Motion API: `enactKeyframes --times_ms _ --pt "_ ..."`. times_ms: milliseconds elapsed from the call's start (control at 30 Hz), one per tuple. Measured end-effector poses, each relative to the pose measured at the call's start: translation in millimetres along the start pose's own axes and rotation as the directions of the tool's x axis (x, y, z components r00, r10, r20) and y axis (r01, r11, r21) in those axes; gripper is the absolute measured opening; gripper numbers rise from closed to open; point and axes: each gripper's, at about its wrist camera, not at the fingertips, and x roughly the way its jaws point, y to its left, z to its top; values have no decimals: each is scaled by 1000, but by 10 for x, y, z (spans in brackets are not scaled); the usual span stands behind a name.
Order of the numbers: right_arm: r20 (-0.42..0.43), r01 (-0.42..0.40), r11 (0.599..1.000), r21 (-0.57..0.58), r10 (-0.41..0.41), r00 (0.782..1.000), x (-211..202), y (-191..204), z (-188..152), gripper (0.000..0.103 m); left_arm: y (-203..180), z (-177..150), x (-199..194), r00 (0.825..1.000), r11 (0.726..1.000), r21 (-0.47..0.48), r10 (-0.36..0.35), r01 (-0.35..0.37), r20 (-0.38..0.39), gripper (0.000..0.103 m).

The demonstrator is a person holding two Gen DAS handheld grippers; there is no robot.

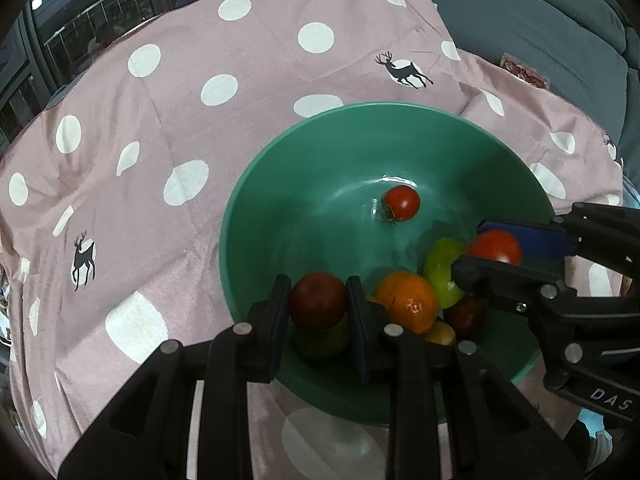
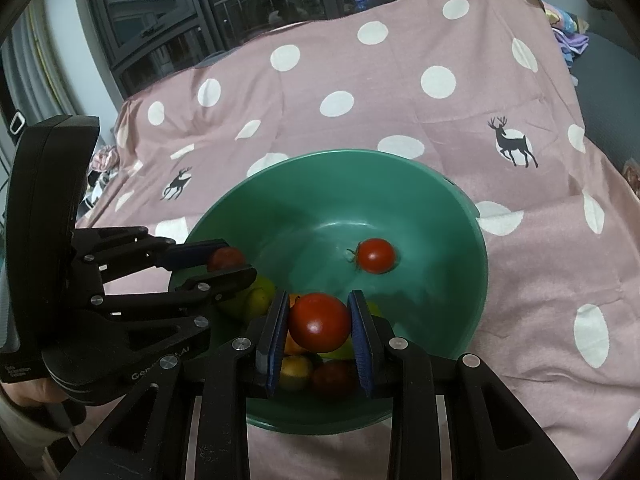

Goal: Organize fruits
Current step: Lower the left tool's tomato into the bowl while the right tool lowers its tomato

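Note:
A green bowl (image 1: 280, 184) (image 2: 448, 232) sits on a pink dotted cloth. My left gripper (image 1: 318, 292) (image 2: 236, 259) is shut on a dark red tomato (image 1: 318, 300) (image 2: 225, 258) over the bowl's near side. Beside it, my right gripper (image 2: 318, 304) (image 1: 476, 246) is shut on a bright red tomato (image 2: 320, 322) (image 1: 496, 246). A small red tomato with a stem (image 1: 401, 202) (image 2: 375, 255) lies alone on the bowl's floor. Under the grippers are an orange (image 1: 408, 300), a green fruit (image 1: 442, 272) (image 2: 252, 298), a yellow one (image 2: 296, 368) and a dark red one (image 1: 466, 316).
The pink cloth (image 1: 180, 100) with white dots and deer prints covers the surface all around the bowl. A grey cushion (image 1: 540, 32) lies at the far right, and dark windows (image 2: 240, 0) stand behind. A hand (image 2: 24, 396) holds the left gripper's handle.

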Motion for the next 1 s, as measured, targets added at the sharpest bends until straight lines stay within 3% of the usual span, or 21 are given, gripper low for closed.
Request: enactKeyframes --times_ms 1000 --pt "-16 27 999 -23 -27 1000 -14 24 30 32 -18 17 48 999 999 39 32 -31 -32 28"
